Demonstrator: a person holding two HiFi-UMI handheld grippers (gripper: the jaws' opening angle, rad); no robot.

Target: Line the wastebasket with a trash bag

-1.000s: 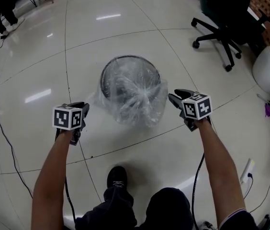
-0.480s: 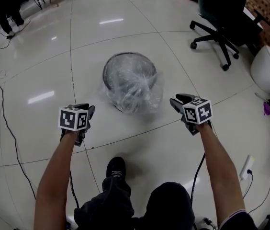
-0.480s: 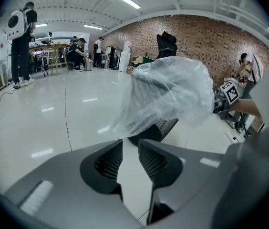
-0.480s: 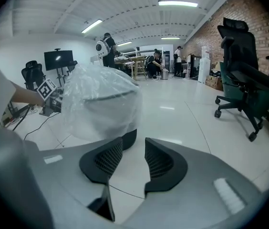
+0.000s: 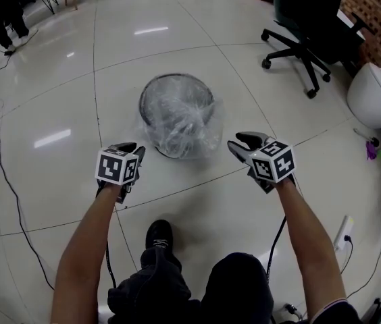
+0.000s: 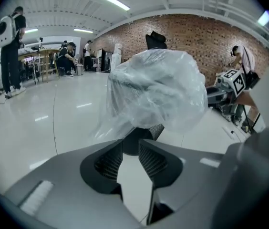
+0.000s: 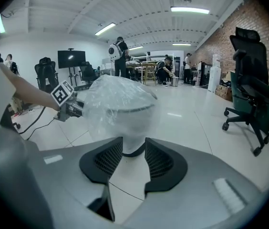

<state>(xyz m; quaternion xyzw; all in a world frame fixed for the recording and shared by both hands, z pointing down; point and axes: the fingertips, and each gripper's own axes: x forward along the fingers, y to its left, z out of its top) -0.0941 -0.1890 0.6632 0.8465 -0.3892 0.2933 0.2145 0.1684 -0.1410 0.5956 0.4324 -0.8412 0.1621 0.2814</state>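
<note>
Wastebasket (image 5: 169, 100) stands on open floor (image 5: 62, 86), well clear of its edges. Clear trash bag (image 5: 187, 137) is draped over the rim and bunched on the near side. Left gripper (image 5: 135, 150) is near: jaws have just been opening, spread, nothing between. Right gripper (image 5: 242, 142) has jaws spread, empty.

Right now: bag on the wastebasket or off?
On. The clear trash bag drapes over the upright wastebasket, covering its rim and hanging down the near side.
</note>
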